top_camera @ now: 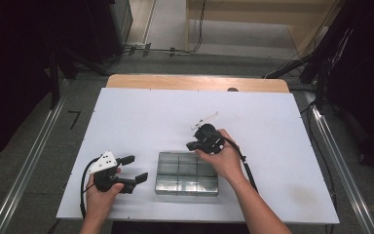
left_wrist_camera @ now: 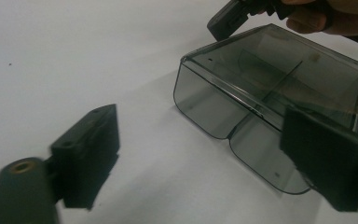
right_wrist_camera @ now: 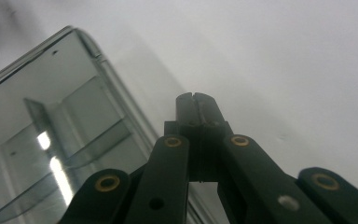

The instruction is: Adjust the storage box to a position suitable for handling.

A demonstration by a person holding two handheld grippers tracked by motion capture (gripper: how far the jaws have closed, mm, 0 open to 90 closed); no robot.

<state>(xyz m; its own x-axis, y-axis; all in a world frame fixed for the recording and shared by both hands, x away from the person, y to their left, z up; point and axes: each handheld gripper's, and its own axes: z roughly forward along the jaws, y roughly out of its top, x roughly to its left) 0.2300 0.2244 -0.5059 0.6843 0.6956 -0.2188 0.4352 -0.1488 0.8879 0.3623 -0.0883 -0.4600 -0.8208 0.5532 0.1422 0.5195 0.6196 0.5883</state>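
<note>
Judging by how things lie, the work on the smoky clear compartment box (top_camera: 187, 173) has barely begun: it sits shut and flat on the white bench (top_camera: 141, 117), near its front edge, between both hands. Its divided cells look empty, as far as the tinted lid lets me see. The left hand-held gripper (top_camera: 135, 168) stands open just beside the box's left side, gripping nothing. The right hand-held gripper (top_camera: 191, 145) is closed on nothing, at the box's far edge. Opening or moving remains.
</note>
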